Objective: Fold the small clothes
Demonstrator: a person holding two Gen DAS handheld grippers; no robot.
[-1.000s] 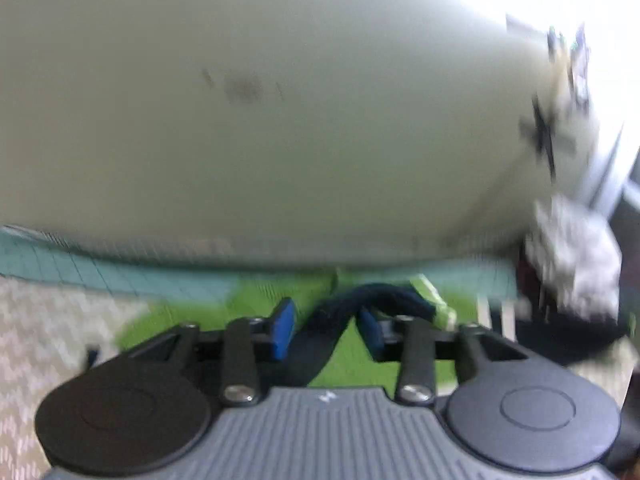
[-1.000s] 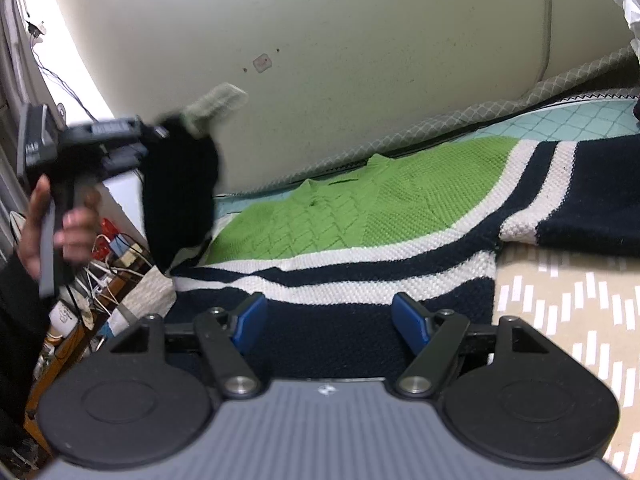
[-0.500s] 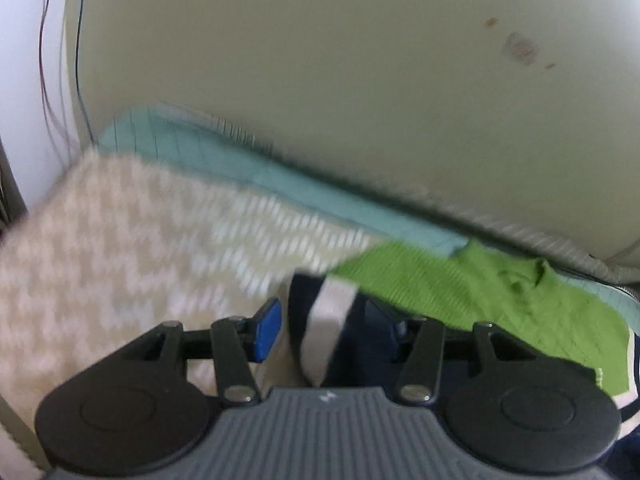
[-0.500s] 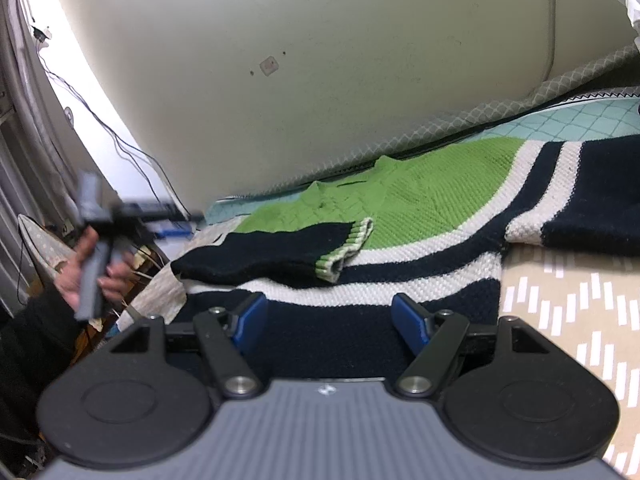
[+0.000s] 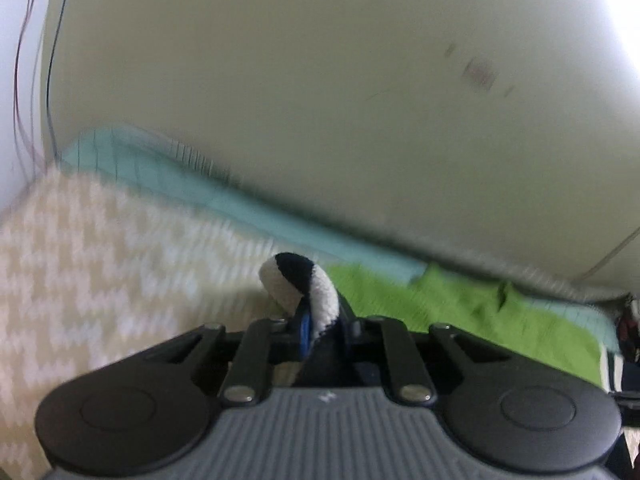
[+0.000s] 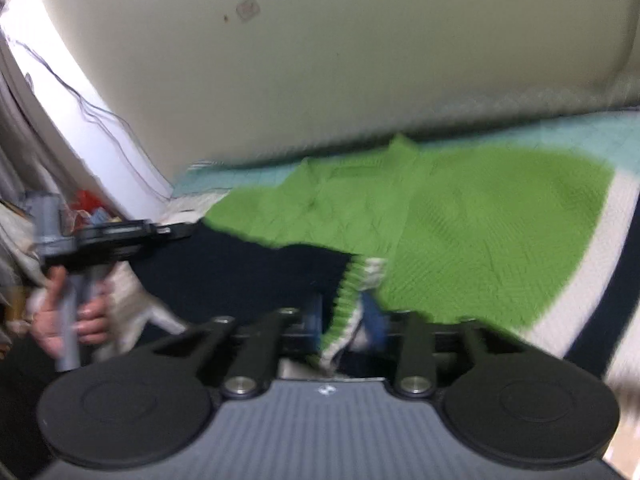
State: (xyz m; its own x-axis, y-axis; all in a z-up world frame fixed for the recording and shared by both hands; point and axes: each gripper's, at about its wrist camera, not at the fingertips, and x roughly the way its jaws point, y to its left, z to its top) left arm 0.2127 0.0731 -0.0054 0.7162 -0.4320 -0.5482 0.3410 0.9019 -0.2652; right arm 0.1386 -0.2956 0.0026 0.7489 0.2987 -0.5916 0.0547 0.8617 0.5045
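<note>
Left tool [image 5: 320,332]: its jaws are closing, and a fold of the sweater's navy and white edge stands pinched between them, bulging up above the tips.
Right tool [image 6: 344,320]: its jaws are closing too, narrow around the ribbed green and white cuff [image 6: 348,300] of a sleeve, which hangs down between the blue pads [image 6: 374,316].
Sweater [image 6: 480,224]: a small knitted one, green across the chest, with white and navy bands lower down; it lies spread on the bed, its collar toward the wall.
Sleeve [image 6: 248,264]: navy, folded across the body of the sweater, with its cuff end at the right tool.
Bed cover [image 5: 100,264]: beige with a white zigzag pattern, under the sweater; in the left wrist view it fills the left side.
Quilt [image 5: 168,176]: pale turquoise, running along the foot of the wall behind the sweater.
Wall [image 5: 320,100]: cream, with a small patch mark high up.
Person's hand [image 6: 72,316]: seen at the left of the right wrist view, wrapped around the grey handle of the left tool.
Sharpness: both views are smeared, so fine knit detail cannot be told.
</note>
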